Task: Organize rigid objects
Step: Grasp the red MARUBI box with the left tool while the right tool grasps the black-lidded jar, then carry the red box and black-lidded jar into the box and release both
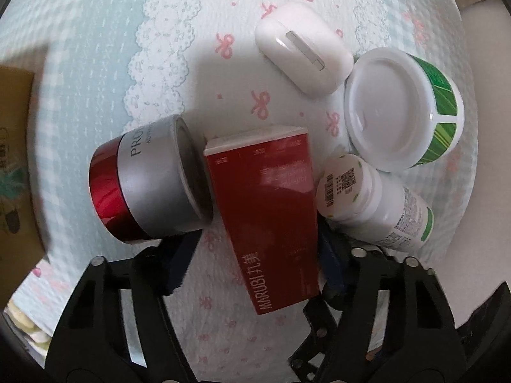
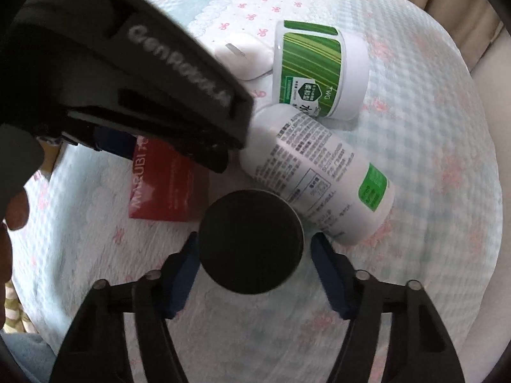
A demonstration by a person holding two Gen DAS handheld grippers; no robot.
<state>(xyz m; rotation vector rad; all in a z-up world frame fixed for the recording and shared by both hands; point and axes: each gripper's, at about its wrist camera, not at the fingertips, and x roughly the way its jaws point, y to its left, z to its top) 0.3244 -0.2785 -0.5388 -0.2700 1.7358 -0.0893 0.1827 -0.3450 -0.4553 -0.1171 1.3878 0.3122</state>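
Observation:
My left gripper [image 1: 255, 255] is open, with a red MARUBI box [image 1: 271, 210] lying between its fingers on the cloth. A red and silver jar [image 1: 147, 182] lies on its side left of the box. A white pill bottle [image 1: 370, 201], a green-labelled white tub [image 1: 399, 108] and a white case [image 1: 303, 48] lie right of and beyond it. My right gripper [image 2: 252, 271] is open around a round black jar [image 2: 250, 241]. In the right wrist view the left gripper's body [image 2: 137, 73] covers most of the box [image 2: 163, 185]. The bottle [image 2: 316, 175], tub [image 2: 316, 67] and case [image 2: 242, 54] lie beyond.
The objects rest on a pale blue quilted cloth [image 1: 95, 63] with pink bows and a lace band. A cardboard box [image 1: 12, 159] stands at the left edge. A beige cushion [image 2: 479, 16] lies at the far right.

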